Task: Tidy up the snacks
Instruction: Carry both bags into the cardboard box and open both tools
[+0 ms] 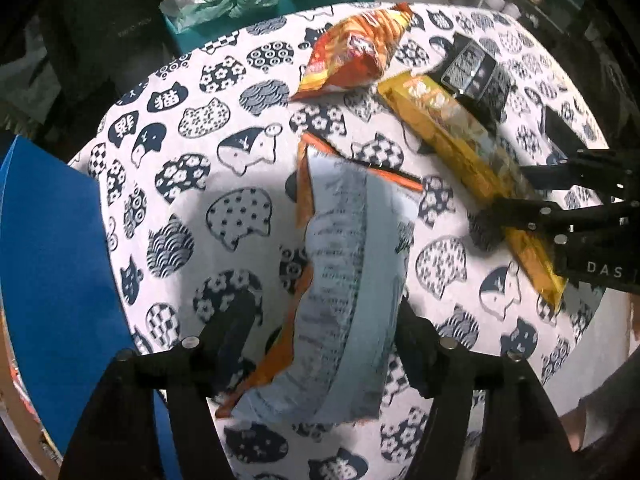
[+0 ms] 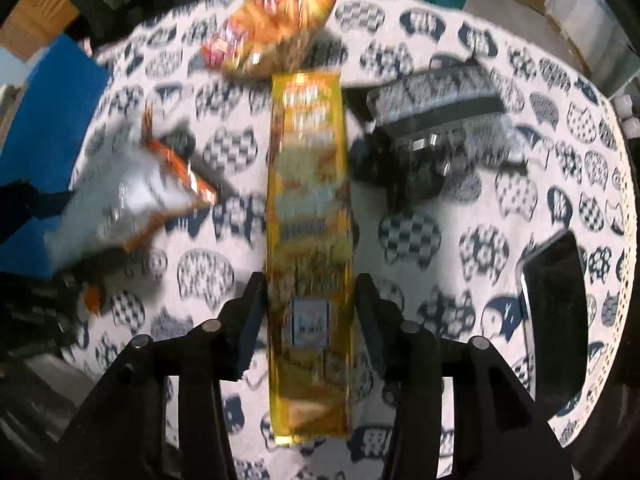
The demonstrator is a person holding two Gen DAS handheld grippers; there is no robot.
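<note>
A silver-backed snack bag [image 1: 352, 280] with orange edges lies on the cat-patterned tablecloth [image 1: 180, 168] between the fingers of my left gripper [image 1: 320, 312]. That gripper is open: its right finger stands at the bag's edge and its left finger stands clear of it. The same bag [image 2: 132, 196] shows blurred at the left of the right wrist view. A long yellow snack pack [image 2: 308, 220] lies flat, running away from me. My right gripper [image 2: 310, 300] is open and straddles the pack's near part, its fingers close to both sides. In the left wrist view the right gripper [image 1: 508, 192] reaches in over the yellow pack [image 1: 448, 128].
An orange-red chip bag [image 1: 356, 56] lies at the far side, with a black packet [image 1: 472, 68] to its right. A blue container [image 1: 48, 260] stands off the table's left edge. A flat black object [image 2: 556, 320] lies near the right rim. A teal box [image 1: 256, 4] stands behind the table.
</note>
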